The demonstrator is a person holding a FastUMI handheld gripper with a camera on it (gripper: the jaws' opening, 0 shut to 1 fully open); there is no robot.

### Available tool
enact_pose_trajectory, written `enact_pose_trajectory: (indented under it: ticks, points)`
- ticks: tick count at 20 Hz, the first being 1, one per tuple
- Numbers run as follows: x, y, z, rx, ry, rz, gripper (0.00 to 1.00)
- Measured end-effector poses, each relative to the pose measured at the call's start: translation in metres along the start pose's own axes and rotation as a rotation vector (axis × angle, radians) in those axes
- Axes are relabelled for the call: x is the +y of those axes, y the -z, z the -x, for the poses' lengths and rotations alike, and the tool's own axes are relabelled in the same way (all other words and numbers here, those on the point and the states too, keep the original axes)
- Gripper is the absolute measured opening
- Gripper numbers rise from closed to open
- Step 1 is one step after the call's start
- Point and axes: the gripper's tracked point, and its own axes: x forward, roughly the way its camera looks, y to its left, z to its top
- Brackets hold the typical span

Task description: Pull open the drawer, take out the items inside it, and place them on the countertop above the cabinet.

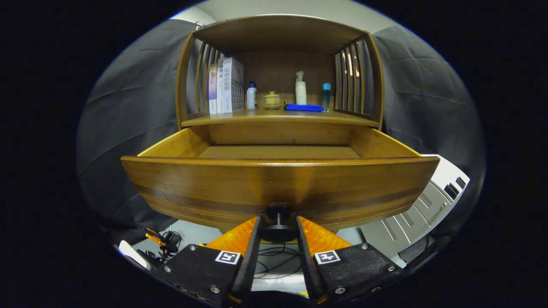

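The wooden cabinet's drawer (pixel 278 184) stands pulled out toward me, its curved front panel just ahead of my fingers. Its dark round knob (pixel 277 233) sits between my two fingers, and my gripper (pixel 277 221) is shut on it, both fingers pressing its sides. The far part of the drawer floor (pixel 280 152) looks bare; the near part is hidden behind the front panel. Above the drawer lies the countertop (pixel 278 118).
On the countertop stand upright boxes (pixel 227 85), a small white bottle (pixel 251 96), a lidded ceramic pot (pixel 272 100), a pump bottle (pixel 301 88), a flat blue item (pixel 304 108) and a blue-capped bottle (pixel 326 96). Slatted sides enclose it. Cables (pixel 165 241) lie below left, a grey panel (pixel 421 209) right.
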Motion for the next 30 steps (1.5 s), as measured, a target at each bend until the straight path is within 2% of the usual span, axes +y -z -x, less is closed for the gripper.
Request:
enact_pose_trajectory:
  ticks: [3, 5, 8, 12, 18, 23, 30]
  points:
    - [0.000, -0.029, 0.017, -0.077, -0.010, -0.073, 0.77]
    - [-0.004, -0.051, 0.028, -0.123, -0.003, -0.076, 0.96]
    - [-0.003, -0.082, 0.031, -0.163, 0.011, -0.023, 0.96]
    - [0.016, -0.108, 0.009, -0.150, -0.008, 0.020, 0.96]
    - [0.033, -0.094, -0.047, 0.030, 0.003, 0.114, 0.96]
    - [0.027, -0.084, -0.089, 0.169, 0.043, 0.077, 0.95]
    - [0.026, -0.040, -0.122, 0.363, 0.029, 0.027, 0.95]
